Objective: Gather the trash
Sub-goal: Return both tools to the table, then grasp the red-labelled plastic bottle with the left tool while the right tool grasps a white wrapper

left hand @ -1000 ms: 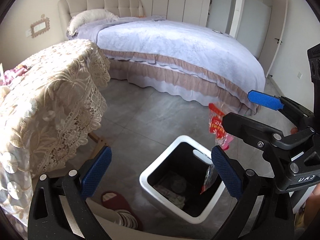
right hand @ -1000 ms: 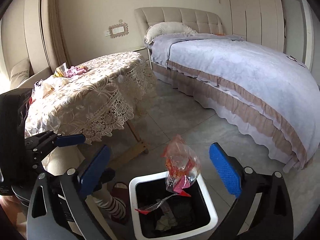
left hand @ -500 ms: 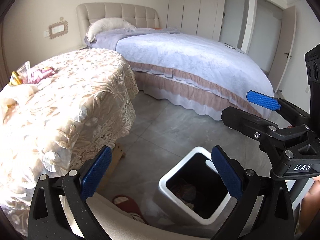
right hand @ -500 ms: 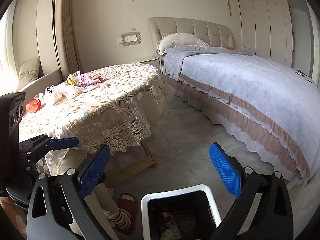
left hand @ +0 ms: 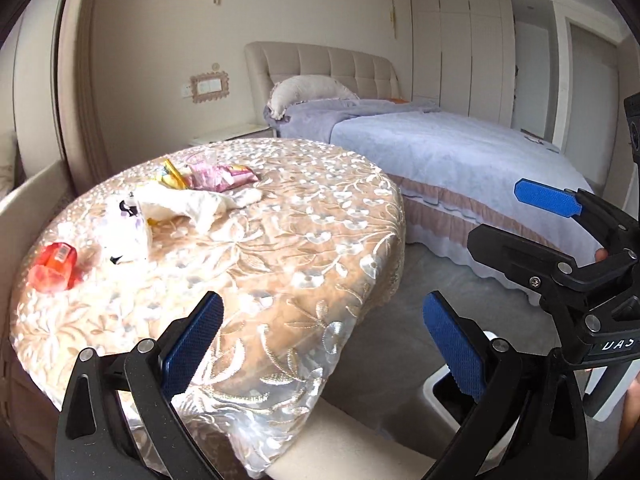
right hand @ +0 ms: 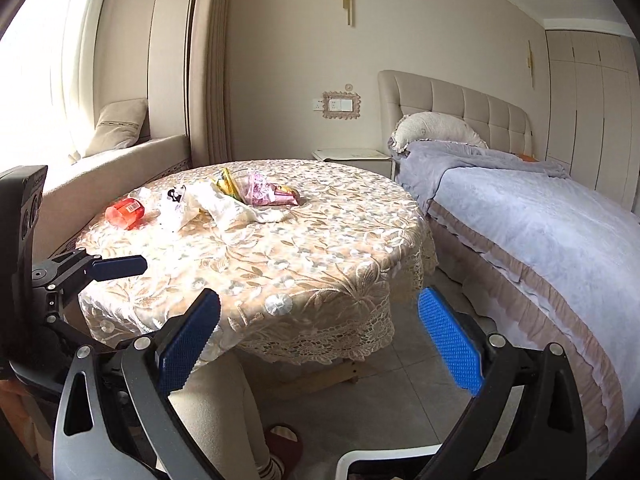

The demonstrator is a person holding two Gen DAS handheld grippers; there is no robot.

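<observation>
My right jaws (right hand: 318,342) are hanging wide open and empty now, the snack wrapper gone into the bin (right hand: 384,458) just beneath them. My left jaws (left hand: 322,344) are gaping empty too. Both are swinging toward the remaining trash (right hand: 224,200) ahead on the counter (right hand: 280,264).

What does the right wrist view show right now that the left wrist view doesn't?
Only the right wrist view shows the window seat with its cushion, the person's slipper and the table's wooden leg. Only the left wrist view shows the wardrobe doors in full. Both show the lace-covered table, the red bottle, the white crumpled wrappers, the pink packet, the bed, the bin's white rim and both open grippers.
</observation>
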